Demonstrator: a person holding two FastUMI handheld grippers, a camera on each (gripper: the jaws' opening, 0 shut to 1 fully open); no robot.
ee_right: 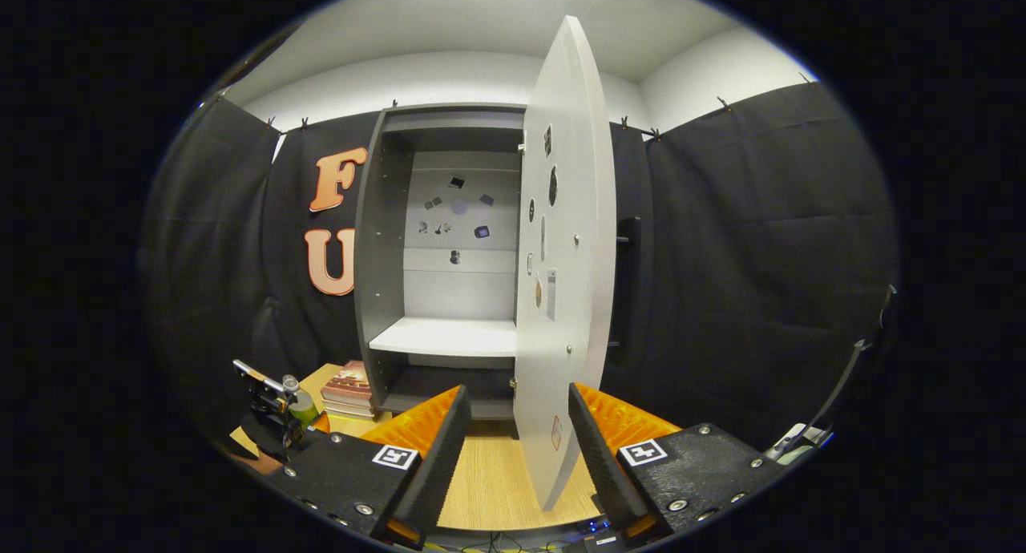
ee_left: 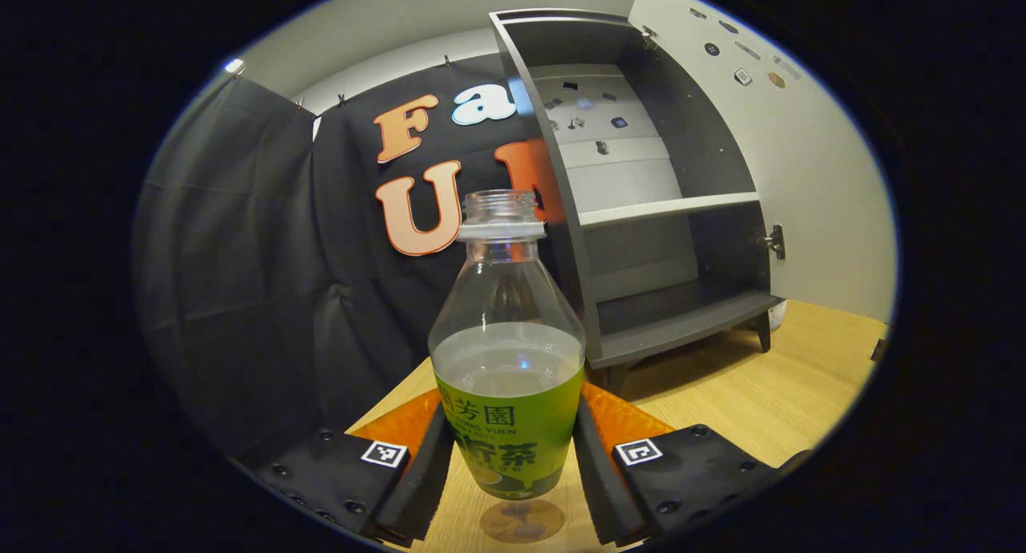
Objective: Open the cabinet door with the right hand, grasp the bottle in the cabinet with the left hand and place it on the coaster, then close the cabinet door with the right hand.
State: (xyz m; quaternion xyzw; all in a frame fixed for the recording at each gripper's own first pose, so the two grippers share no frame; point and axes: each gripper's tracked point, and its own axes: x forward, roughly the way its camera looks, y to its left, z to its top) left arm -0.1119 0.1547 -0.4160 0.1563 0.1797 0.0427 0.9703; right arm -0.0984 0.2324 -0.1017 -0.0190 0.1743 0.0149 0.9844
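Note:
A clear, capless bottle [ee_left: 507,353] with a green label and some liquid stands upright between my left gripper's [ee_left: 513,465] fingers, which press on both its sides. Its base hangs just above a round cork coaster [ee_left: 522,522] on the wooden table. The grey cabinet [ee_left: 641,216] stands open behind it, shelves bare. In the right gripper view the white door [ee_right: 565,256] is swung out edge-on between my right gripper's [ee_right: 513,449] fingers, which stand apart; the right finger [ee_right: 597,441] lies against the door, with a gap on the left side. The bottle [ee_right: 303,407] and the left gripper [ee_right: 268,397] show far left.
A stack of books [ee_right: 349,386] lies on the wooden table [ee_left: 769,393] by the cabinet's left foot. Small stickers dot the door's inner face [ee_left: 741,76] and the cabinet's back panel. Black cloth walls close in the booth on both sides.

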